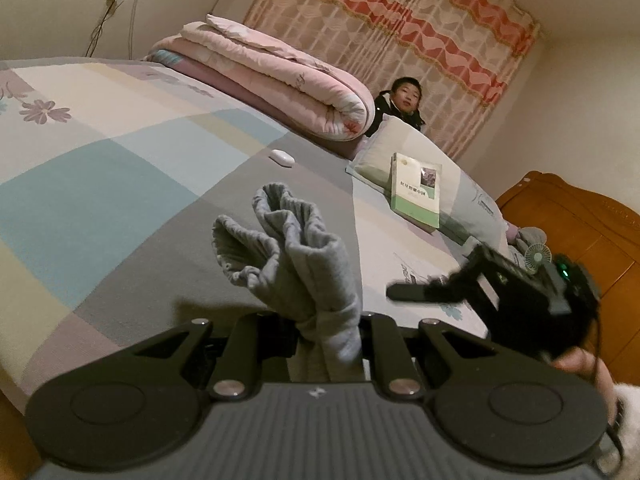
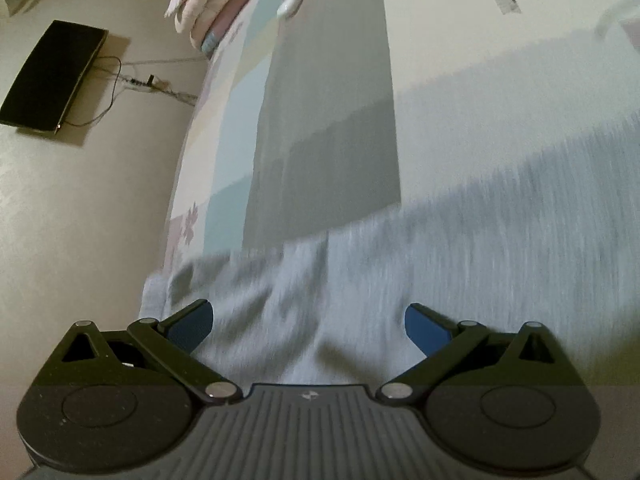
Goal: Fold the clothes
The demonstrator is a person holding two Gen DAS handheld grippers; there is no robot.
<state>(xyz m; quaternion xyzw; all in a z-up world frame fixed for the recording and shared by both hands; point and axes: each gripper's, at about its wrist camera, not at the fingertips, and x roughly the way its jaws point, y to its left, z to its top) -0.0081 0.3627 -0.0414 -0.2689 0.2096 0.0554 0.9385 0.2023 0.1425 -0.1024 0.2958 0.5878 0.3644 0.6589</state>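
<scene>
The grey garment (image 1: 296, 264) stood bunched over the bed (image 1: 120, 160), long axis running away from the left tongs (image 1: 326, 340), which were clamped on it. The right tongs (image 2: 308, 326) gaped apart, tilted down above grey cloth.

The place was a home bedroom. A bed (image 1: 120, 168) with a patchwork sheet filled most of the view, a rolled quilt (image 1: 272, 80) and a pillow (image 1: 404, 148) lying on it. A patterned curtain (image 1: 400, 40) covered the far wall. A carved wooden headboard (image 1: 580, 232) stood at the right, and a power strip (image 2: 138, 84) hung on the wall.
</scene>
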